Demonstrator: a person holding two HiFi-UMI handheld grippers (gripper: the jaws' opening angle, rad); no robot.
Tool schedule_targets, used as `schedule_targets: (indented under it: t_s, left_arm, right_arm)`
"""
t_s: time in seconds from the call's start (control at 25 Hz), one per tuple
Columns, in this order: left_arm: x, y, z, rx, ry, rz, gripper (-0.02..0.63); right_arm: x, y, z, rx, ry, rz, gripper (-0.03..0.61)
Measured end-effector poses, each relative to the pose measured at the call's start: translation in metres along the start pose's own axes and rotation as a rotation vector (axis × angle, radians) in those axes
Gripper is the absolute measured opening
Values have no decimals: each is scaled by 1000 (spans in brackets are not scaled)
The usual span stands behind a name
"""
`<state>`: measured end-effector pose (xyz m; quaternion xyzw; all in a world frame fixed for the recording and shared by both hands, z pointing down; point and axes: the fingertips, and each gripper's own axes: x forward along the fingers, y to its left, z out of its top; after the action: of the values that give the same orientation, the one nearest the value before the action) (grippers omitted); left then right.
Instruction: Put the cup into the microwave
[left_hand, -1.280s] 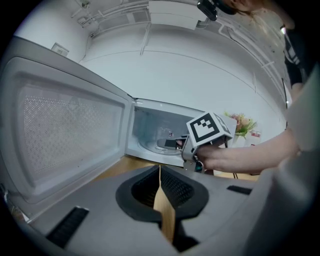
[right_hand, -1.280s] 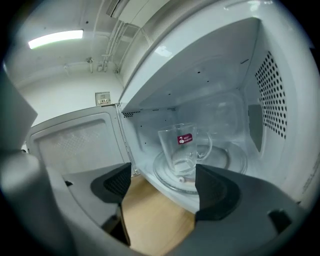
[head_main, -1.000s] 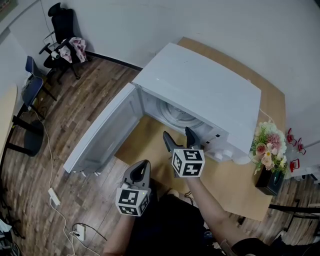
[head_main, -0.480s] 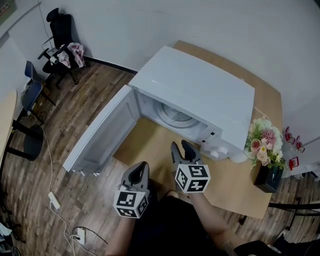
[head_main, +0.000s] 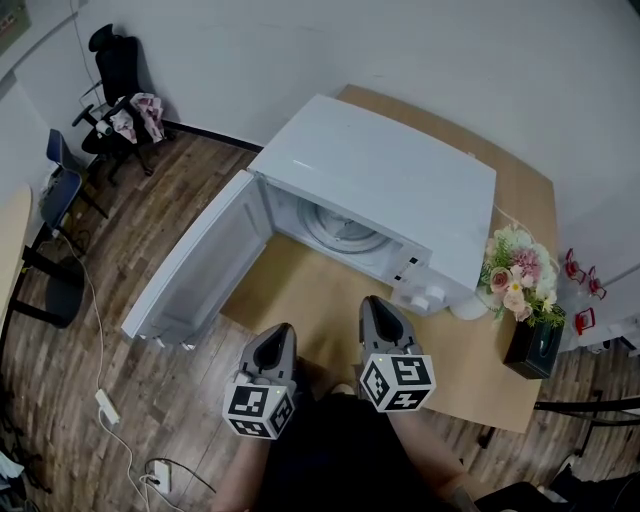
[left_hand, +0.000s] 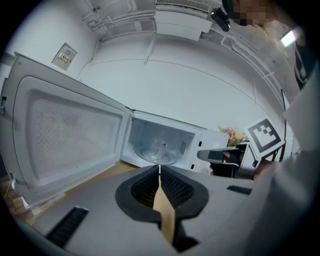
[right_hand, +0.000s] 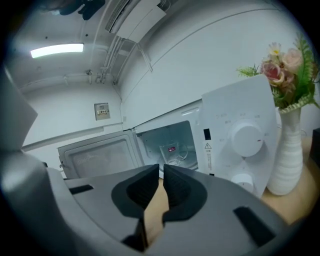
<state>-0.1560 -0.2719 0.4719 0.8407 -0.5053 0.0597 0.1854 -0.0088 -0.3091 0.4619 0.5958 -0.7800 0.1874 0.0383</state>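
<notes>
microwave (head_main: 390, 180): white
cup (right_hand: 172, 152): clear, red label
table (head_main: 300, 290): tan wood grain
flowers (head_main: 518, 278): pink, cream, green leaves
vase (right_hand: 287, 160): white
floor (head_main: 150, 210): brown planks

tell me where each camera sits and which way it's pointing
Head view: on the person's head, looking steeply down at the open microwave and table; both forearms, left hand-held gripper and right hand-held gripper show.
Left gripper view: on the left hand-held gripper, facing the microwave cavity; its shut jaws and the right one's marker cube show.
Right gripper view: on the right hand-held gripper, facing the cavity beside the dials; its jaws, just closing on nothing, show.
Shared: both gripper views show the cup inside.
</notes>
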Motion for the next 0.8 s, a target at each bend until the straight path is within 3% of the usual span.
schedule_targets:
  t_s: [0.44, 0.8]
  left_arm:
    - [-5, -17, -1, 12, -6, -19, 6]
    - [3, -43, -6, 36, 11, -91, 6]
  right_arm:
    - [-58, -9, -6, 1, -12, 10, -8]
    - [-101, -26, -6, -77, -89, -80, -8]
